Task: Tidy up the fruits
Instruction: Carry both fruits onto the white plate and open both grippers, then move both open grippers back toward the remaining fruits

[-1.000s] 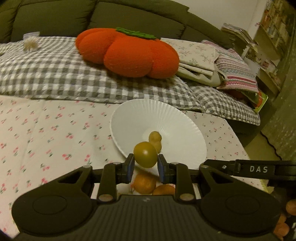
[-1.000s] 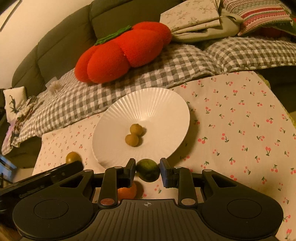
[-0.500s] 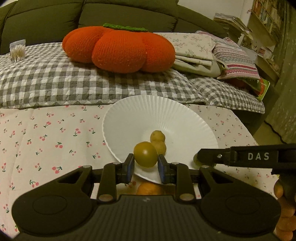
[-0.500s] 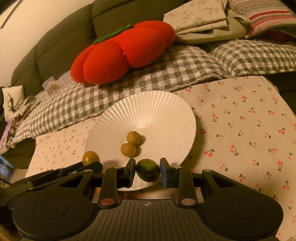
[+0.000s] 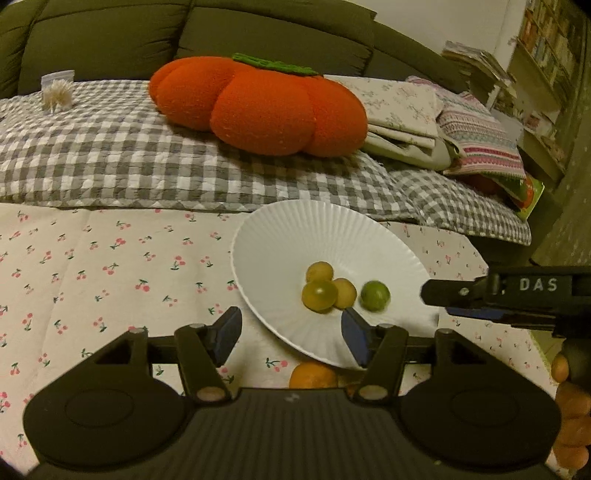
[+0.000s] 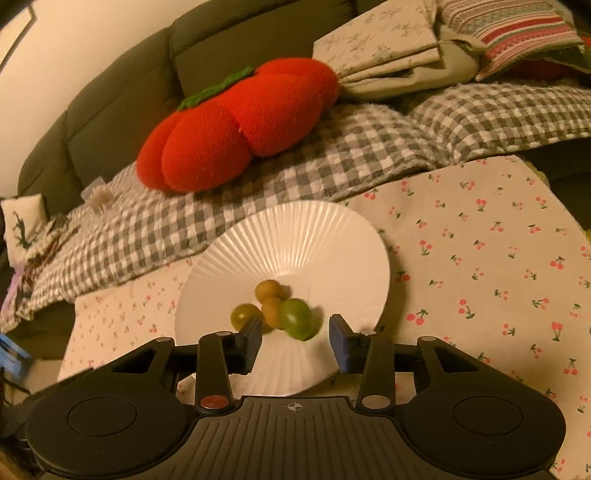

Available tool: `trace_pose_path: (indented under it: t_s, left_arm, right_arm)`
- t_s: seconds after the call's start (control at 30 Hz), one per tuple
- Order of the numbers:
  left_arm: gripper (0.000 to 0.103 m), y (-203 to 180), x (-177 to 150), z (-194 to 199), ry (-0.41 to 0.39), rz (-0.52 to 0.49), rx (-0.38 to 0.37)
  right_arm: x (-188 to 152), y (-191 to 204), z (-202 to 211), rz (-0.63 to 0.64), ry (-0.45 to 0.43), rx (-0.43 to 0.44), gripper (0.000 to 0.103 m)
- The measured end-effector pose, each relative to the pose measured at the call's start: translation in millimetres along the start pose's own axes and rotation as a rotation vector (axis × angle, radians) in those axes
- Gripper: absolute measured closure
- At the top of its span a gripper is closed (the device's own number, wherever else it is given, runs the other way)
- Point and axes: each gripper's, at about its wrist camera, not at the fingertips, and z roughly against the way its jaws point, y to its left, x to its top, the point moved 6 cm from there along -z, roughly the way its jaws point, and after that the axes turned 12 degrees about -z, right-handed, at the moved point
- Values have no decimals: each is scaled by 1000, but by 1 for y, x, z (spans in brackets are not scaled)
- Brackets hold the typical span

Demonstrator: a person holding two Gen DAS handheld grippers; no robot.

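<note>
A white ribbed plate [image 5: 280,240] [image 6: 306,236] sits on the cherry-print cloth. On it lie two small tan fruits [image 5: 320,271] [image 6: 269,290], a yellow-green fruit [image 5: 320,295] [image 6: 244,315] and a green lime [image 5: 375,295] [image 6: 295,317], blurred in the right wrist view. My left gripper [image 5: 291,334] is open and empty over the plate's near rim. My right gripper [image 6: 294,341] is open and empty just behind the lime; it also shows at the right edge of the left wrist view [image 5: 436,291]. An orange [image 5: 313,374] lies on the cloth below the plate's rim.
A red pumpkin-shaped cushion [image 5: 258,103] and folded cloths [image 5: 402,110] lie on the checked blanket [image 5: 110,158] behind the plate, against a dark green sofa [image 5: 110,33]. Cherry-print cloth [image 5: 92,266] stretches left of the plate, and right of it in the right wrist view [image 6: 480,258].
Both grippers have opened. The yellow-green fruit left my left gripper and the lime left my right gripper; both now lie on the plate beside the two tan fruits.
</note>
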Motion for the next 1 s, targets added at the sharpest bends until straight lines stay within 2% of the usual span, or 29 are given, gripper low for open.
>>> trace_pose_path:
  t_s: [0.13,0.27,0.4,0.63,0.8,1.0]
  left_arm:
    - [44,3,-1,11,8,10,12]
    - [44,9,-8,22,52,13,45]
    - [44,12,-18,32,99,33,56]
    - [44,4,-29,58,113,-1,61]
    - [44,2,-44,74,145,-9,63]
    - [44,-3,-60,81,181,-8,40]
  right_arm:
    - [2,-1,9,-4,11,-19,64]
    - [-6,-4,17,-2,36,-36,55]
    - [-17,-2,25,3,68,-42,55]
    - [-32,13,45,35,94,-16,55]
    - [-39,15,61,48,87,-18,38]
    - [-52,16,67,83,115,-30,36]
